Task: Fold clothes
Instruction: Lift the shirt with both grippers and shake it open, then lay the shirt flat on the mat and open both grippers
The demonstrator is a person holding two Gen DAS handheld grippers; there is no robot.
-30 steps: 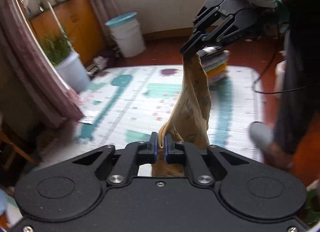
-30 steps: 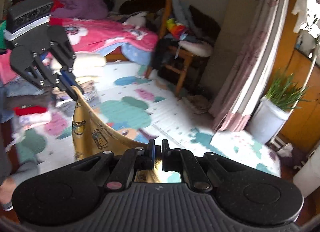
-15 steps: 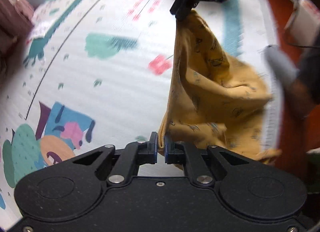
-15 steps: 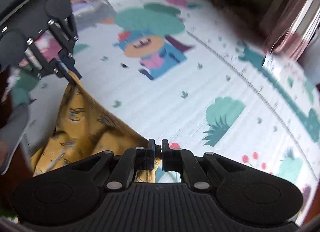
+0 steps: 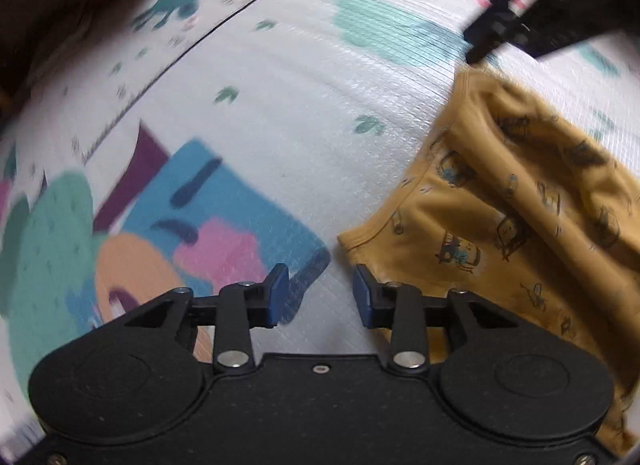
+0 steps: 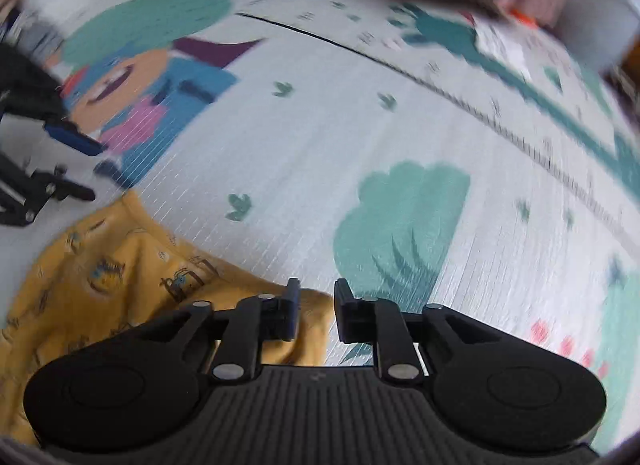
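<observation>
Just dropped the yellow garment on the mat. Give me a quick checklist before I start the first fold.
1. Left gripper open, nothing between its fingers: ok.
2. Right gripper open and free of cloth: ok.
3. Yellow garment down on the play mat: ok.
4. Garment spread flat: not ok, it lies rumpled with raised folds.
5. Whole outline of garment in view: cannot tell, both views cut it off.
6. Mat beside garment free of other items: ok.

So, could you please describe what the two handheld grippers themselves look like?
The left gripper is matte black with linked finger arms, silver pivot screws, two round discs on a speckled body and blue pads. The right gripper matches, but has a ribbed body.
</observation>
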